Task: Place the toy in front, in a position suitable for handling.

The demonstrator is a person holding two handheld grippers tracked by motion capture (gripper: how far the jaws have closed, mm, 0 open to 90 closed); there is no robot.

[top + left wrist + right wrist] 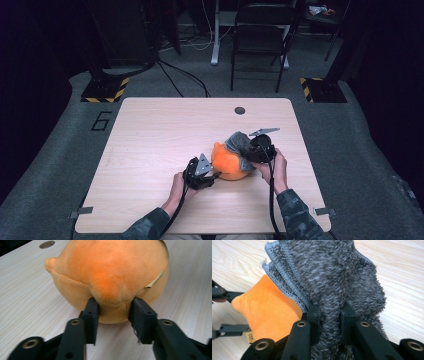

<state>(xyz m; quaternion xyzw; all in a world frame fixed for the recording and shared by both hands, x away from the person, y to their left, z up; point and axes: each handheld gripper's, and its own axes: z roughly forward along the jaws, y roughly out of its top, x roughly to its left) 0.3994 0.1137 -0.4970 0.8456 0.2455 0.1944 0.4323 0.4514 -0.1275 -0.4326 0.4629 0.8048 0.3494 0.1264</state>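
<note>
I have both hands on an orange plush toy (227,162) that lies on the pale wooden bench (150,150), right of centre on my side, with a grey fleecy cloth (239,142) draped over its far right end.

My right gripper (329,315) has its fingers (313,315) clamped tight on a bunched fold of that grey cloth; the pile bulges out above and below the pads. My left gripper (113,311) comes at the toy's near left side. Its fingers (91,312) stand partly open, with a soft bulge of the orange plush between them. The pads touch the fabric on both sides, but I judge the pinch light and not yet secure.

I read the step as pulling the cloth and the toy apart, or working the cloth around it; which of the two I cannot tell. The next move calls for the left fingers to close firmly on that bulge, so the toy stays anchored while my right hand draws on the cloth.

The toy is a rounded lump, a little longer than wide. In the high view its long axis runs from near left to far right, the cloth-covered end pointing away toward the right. A small fabric tag (155,281) sticks out of one seam.
</note>
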